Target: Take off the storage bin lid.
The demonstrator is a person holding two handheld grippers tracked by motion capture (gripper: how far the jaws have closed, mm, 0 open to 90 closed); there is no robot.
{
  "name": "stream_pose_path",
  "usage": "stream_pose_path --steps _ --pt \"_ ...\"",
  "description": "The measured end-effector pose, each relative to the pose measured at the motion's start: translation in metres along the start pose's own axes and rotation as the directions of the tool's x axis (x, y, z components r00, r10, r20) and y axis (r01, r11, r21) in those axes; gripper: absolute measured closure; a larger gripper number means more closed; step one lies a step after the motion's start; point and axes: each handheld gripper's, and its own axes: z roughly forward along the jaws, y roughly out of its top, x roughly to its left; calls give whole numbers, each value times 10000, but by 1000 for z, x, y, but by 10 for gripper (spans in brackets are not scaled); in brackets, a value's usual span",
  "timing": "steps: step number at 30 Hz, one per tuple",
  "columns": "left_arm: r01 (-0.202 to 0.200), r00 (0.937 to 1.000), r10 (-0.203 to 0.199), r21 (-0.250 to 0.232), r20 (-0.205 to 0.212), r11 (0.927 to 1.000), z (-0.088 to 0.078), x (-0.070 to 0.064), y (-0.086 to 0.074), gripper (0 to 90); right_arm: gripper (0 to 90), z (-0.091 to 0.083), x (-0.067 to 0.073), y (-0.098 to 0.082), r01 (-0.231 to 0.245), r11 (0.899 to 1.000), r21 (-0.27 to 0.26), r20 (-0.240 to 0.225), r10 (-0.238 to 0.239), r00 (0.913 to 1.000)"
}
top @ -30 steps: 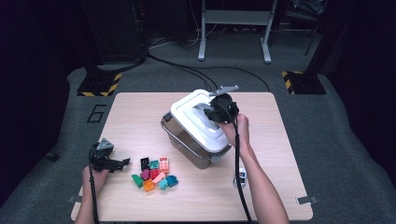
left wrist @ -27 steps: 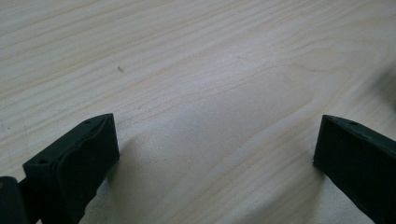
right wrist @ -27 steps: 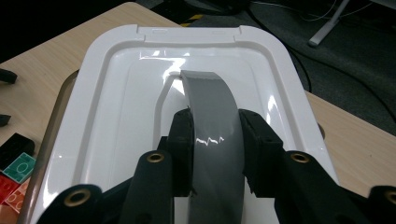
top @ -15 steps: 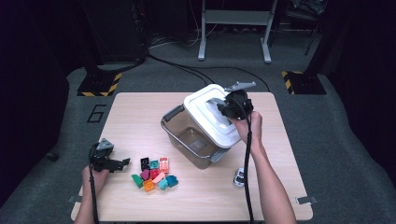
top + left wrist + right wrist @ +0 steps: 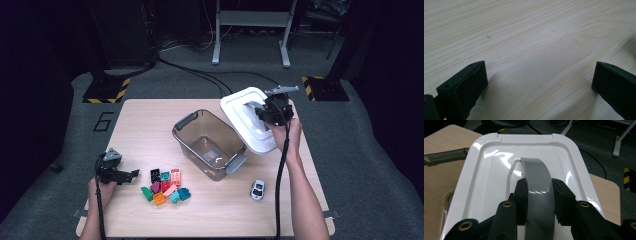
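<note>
White lid (image 5: 248, 120) in right tongs (image 5: 264, 111), now clear of the bin (image 5: 207, 143)

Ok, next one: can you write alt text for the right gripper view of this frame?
The right gripper has its black jaws clamped on the grey handle of a glossy white lid, seen from just behind the jaws. Past the lid are a pale wooden table and a dark floor with cables.
</note>
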Motion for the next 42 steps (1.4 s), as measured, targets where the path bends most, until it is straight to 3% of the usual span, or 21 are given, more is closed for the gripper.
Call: stream_pose_path --steps 16,27,36,40,42 --pt "8 10000 -8 -23 8 10000 0 0 0 0 673 6 -45 -25 -767 9964 370 1157 719 9907" --pt "7 10000 -7 -3 -8 10000 0 0 0 0 673 16 -59 -44 -1084 9927 534 1583 988 9824" --pt "16 10000 -16 -28 2 10000 0 0 0 0 673 33 -69 -64 -1398 9872 764 1786 1243 9760" --pt "14 10000 -14 -25 0 10000 0 0 0 0 673 42 -73 -73 -1800 9805 791 1862 1629 9689" --pt "28 10000 -28 -30 -4 10000 0 0 0 0 673 48 -74 -77 -1792 9799 878 1969 1593 9674"
